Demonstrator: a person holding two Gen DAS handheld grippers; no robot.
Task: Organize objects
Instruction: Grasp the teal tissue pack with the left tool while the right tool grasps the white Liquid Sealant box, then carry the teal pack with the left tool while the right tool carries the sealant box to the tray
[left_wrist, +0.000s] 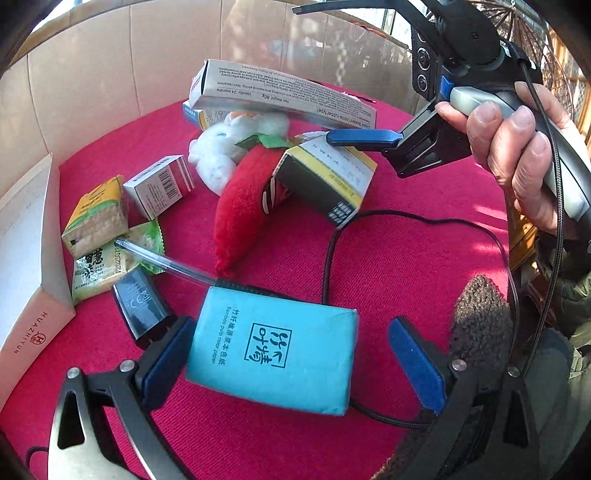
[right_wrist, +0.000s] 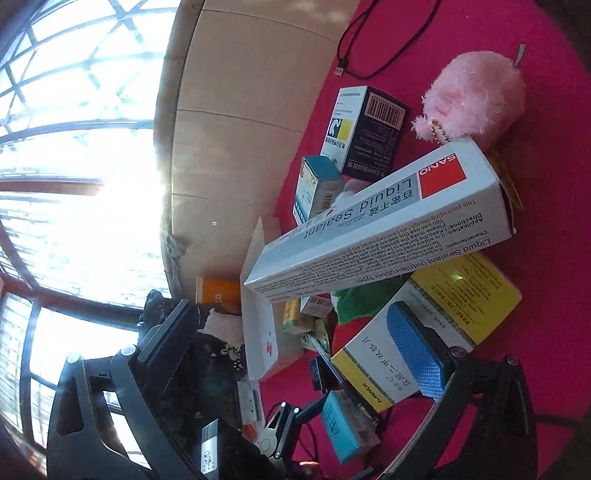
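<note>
Left claw (left_wrist: 291, 362) open, jaws either side of teal tissue pack (left_wrist: 273, 350), not yet clamped. Pack flat on red counter (left_wrist: 406, 258), label "Bamboo pulp color paper".

Right claw (right_wrist: 295, 339) open, holding nothing; one blue pad over yellow-white box (right_wrist: 436, 317) marked "Merck". Sealant box (right_wrist: 376, 225) ("SANJO Liquid Sealant, nitrile-rubber type") just ahead of it, propped on pile.

Progress: early, judging by clutter. Beyond left claw: red plush (left_wrist: 240, 218), snack packets (left_wrist: 99, 236), pen (left_wrist: 166, 262), cable (left_wrist: 369, 221) all loose. White box (left_wrist: 33, 295) "HUAZHIYUN", far left, looks like likely bin.
</note>
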